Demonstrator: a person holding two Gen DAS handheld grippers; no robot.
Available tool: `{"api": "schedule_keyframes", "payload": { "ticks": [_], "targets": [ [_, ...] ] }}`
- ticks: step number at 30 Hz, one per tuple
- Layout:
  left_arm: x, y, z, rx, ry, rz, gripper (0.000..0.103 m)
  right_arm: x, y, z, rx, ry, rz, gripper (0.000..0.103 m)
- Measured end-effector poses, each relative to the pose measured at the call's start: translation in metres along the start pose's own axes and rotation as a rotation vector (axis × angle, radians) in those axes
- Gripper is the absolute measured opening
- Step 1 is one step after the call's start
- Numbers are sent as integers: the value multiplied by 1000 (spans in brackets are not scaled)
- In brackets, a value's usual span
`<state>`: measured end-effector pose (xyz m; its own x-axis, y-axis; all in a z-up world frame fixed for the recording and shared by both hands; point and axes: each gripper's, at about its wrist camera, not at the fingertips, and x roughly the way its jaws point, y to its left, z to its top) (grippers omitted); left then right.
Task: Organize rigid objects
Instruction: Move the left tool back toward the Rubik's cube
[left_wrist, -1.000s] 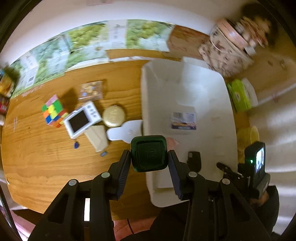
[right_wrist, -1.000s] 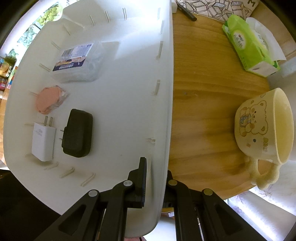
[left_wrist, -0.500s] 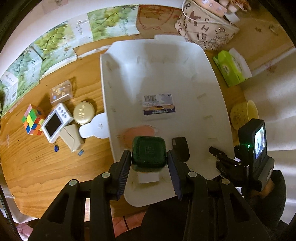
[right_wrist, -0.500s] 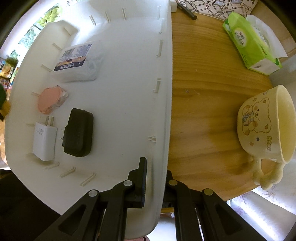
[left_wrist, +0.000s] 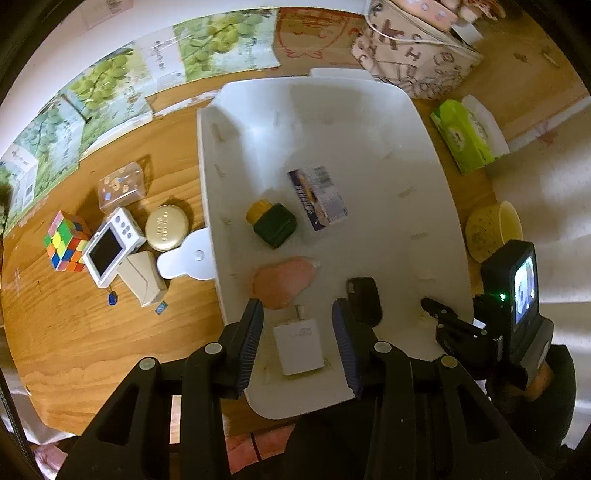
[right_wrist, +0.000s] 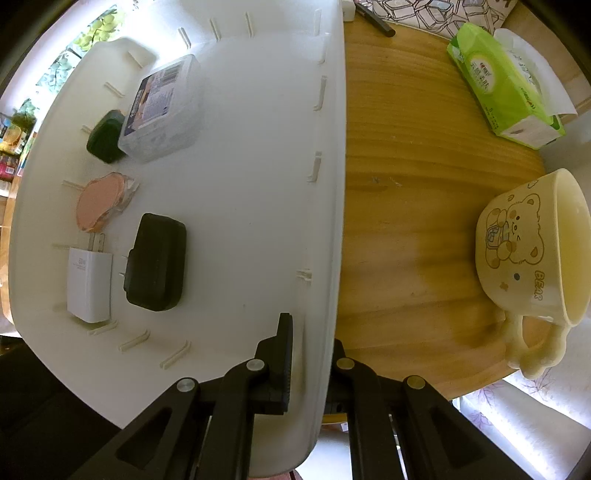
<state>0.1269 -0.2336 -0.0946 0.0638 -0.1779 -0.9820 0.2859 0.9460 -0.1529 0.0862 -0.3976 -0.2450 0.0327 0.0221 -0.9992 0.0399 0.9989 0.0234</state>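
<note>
A white tray (left_wrist: 369, 122) lies on the wooden table. Inside it rest a dark green box with a yellow end (left_wrist: 275, 223), a clear labelled box (left_wrist: 318, 198), a pink round pouch (left_wrist: 284, 278), a white charger (left_wrist: 298, 345) and a black adapter (left_wrist: 365, 301). My left gripper (left_wrist: 298, 326) hovers open above the white charger, holding nothing. My right gripper (right_wrist: 314, 332) is shut on the tray wall (right_wrist: 325, 258) at its near right side. In the right wrist view the green box (right_wrist: 105, 136) lies beside the clear box (right_wrist: 162, 110), near the pouch (right_wrist: 101, 201), charger (right_wrist: 88, 284) and adapter (right_wrist: 157, 262).
Left of the tray sit a colour cube (left_wrist: 66, 240), a small white camera (left_wrist: 110, 245), a gold round tin (left_wrist: 166, 227), a clear small case (left_wrist: 120, 186) and a beige box (left_wrist: 142, 277). Right of it stand a bear mug (right_wrist: 532, 254) and green tissue pack (right_wrist: 506, 81).
The left gripper opened and let go of the dark green box, which now lies in the tray beside the clear box. That box has turned. The right gripper kept its hold.
</note>
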Motion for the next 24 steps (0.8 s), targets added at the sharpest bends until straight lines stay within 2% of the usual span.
{"api": "schedule_keyframes", "payload": {
  "ticks": [10,12,16,18,24],
  "targets": [
    [-4,33,1,-94,-30,28,46,-2,-3,0,26,-5,-4,7],
    [-5,41,1,-114,-34,30,53,-2,-6,0,34,-4,-6,7],
    [-8,55,1,-148,-50,35,56,-2,-6,0,45,-4,-5,7],
    [-9,63,1,-167,-55,38,61,-2,-7,1,51,-2,-6,7],
    [-11,85,1,-205,-66,50,62,-2,-12,2,68,2,-10,7]
  ]
}}
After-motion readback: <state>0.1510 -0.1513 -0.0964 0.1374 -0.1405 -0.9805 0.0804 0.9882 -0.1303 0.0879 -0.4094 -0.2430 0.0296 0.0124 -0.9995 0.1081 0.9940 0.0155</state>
